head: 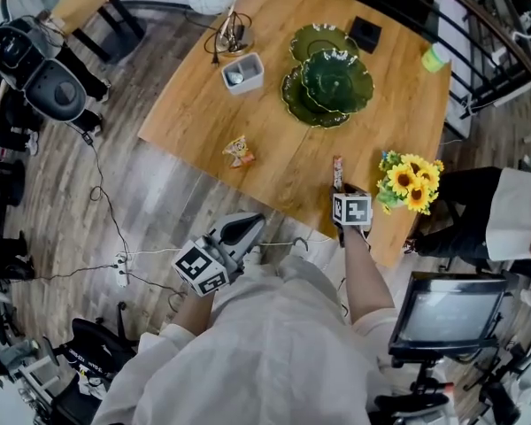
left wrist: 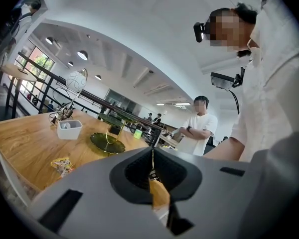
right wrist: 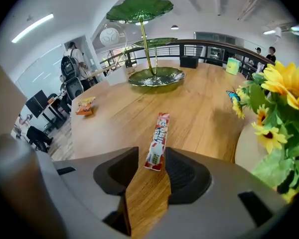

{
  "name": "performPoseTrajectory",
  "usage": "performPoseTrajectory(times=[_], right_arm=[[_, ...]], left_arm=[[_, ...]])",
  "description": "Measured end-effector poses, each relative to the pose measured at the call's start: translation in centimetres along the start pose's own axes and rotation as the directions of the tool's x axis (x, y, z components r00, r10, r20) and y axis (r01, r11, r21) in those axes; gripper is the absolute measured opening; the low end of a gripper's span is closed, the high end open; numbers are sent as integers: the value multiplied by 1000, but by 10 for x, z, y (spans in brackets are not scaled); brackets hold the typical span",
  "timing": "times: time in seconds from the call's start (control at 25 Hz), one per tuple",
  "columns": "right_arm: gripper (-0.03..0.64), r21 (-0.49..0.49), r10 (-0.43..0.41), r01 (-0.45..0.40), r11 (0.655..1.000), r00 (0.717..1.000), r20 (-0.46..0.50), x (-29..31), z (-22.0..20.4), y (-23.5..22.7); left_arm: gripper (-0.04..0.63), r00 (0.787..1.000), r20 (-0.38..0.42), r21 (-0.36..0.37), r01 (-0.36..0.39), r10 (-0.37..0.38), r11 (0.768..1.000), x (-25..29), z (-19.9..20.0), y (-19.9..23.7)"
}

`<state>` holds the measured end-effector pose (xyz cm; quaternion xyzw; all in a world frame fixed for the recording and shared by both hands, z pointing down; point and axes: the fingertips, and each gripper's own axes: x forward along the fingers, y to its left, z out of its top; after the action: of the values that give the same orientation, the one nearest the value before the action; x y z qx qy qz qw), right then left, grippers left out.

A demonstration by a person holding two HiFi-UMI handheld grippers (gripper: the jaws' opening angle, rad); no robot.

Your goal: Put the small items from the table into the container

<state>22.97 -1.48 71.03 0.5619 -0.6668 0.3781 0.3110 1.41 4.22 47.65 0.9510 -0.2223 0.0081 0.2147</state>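
Observation:
A white container [head: 242,72] [left wrist: 70,129] stands at the table's far left. An orange snack packet [head: 239,151] [left wrist: 62,165] [right wrist: 84,107] lies near the left edge. A long red-and-white stick packet [head: 337,172] [right wrist: 158,141] lies flat on the wood by the near edge. My right gripper [head: 339,187] [right wrist: 152,166] points down over it, open, with the packet's near end between the jaws and not pressed. My left gripper [head: 246,227] [left wrist: 152,171] hangs off the table's near left side, shut and empty.
A green tiered plate stand [head: 327,82] [right wrist: 152,76] fills the table's middle. Sunflowers [head: 410,180] [right wrist: 284,98] stand close to the right of my right gripper. A black box [head: 365,34], a green cup [head: 434,57] and a lamp with cables [head: 221,25] sit at the far end. A person [left wrist: 199,128] stands beyond the table.

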Motion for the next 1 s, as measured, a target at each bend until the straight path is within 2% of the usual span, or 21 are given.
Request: performPoseTrajectory(times=[0.2, 0.56, 1.0], right_arm=[[152, 2, -28, 29, 1000, 998, -51, 13, -9, -5], [152, -50, -61, 56, 997, 993, -102, 21, -16, -11], [143, -50, -45, 42, 998, 997, -70, 17, -12, -12]], left_arm=[[9, 1000, -10, 1, -18, 18, 1000, -4, -3, -1], [9, 999, -10, -2, -37, 37, 999, -1, -7, -1], [9, 1000, -4, 21, -29, 29, 999, 2, -2, -8]])
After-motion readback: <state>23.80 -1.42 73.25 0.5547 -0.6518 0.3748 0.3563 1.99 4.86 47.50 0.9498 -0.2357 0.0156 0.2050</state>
